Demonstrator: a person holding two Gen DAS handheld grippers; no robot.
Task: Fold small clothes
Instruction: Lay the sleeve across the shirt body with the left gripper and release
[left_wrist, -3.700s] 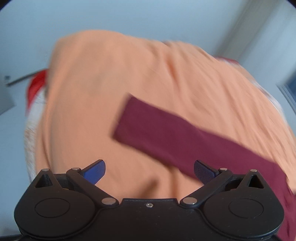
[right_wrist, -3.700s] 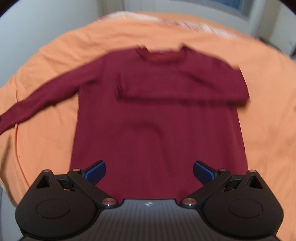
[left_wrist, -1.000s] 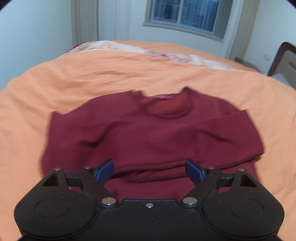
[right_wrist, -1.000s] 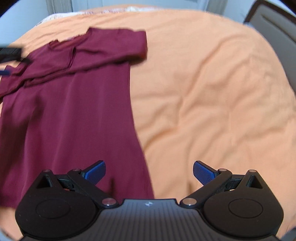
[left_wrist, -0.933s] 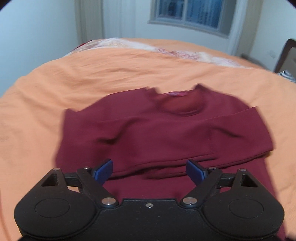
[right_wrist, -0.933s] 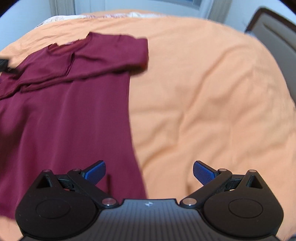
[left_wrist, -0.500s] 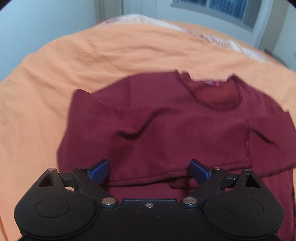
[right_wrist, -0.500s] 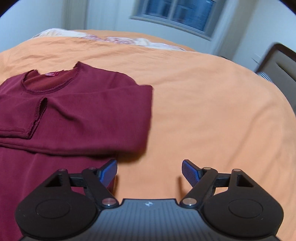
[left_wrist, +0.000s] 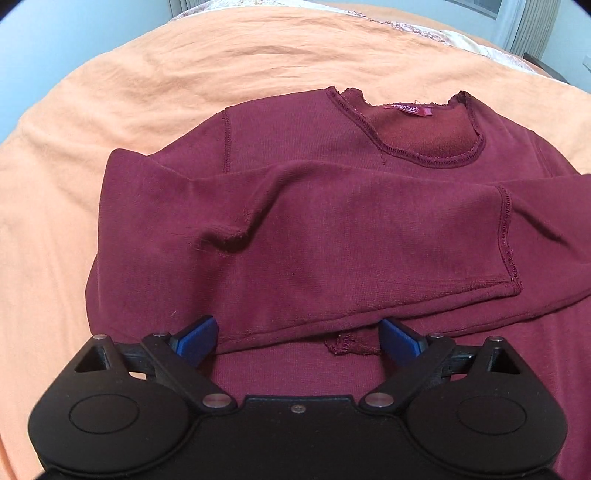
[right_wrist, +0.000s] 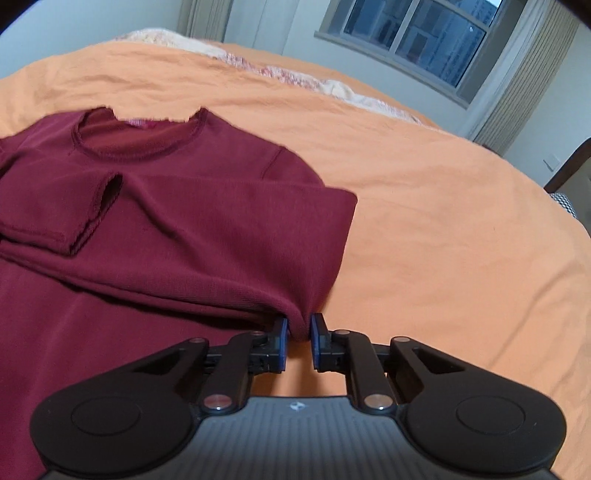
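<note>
One maroon long-sleeved shirt (left_wrist: 332, 236) lies flat on a bed covered with an orange sheet (right_wrist: 461, 229), neckline toward the far side. Both of its sleeves are folded across the chest: one cuff (left_wrist: 508, 236) ends near the middle in the left wrist view, and the tip of the other cuff (left_wrist: 349, 345) peeks out from under it.

The right tool (right_wrist: 298, 328) is clamped on the shirt's right-hand edge, at the fold where the sleeve turns back, and a small ridge of cloth is pinched between its two blue pads. Beyond that edge the sheet runs bare and wide to the right.

The left tool (left_wrist: 299, 336) has its two fingers spread apart over the lower edge of the folded sleeves, gripping nothing. Bare sheet lies open to the left of the shirt.

One window (right_wrist: 417, 40) and a patterned cloth (right_wrist: 295, 79) sit at the far end.
</note>
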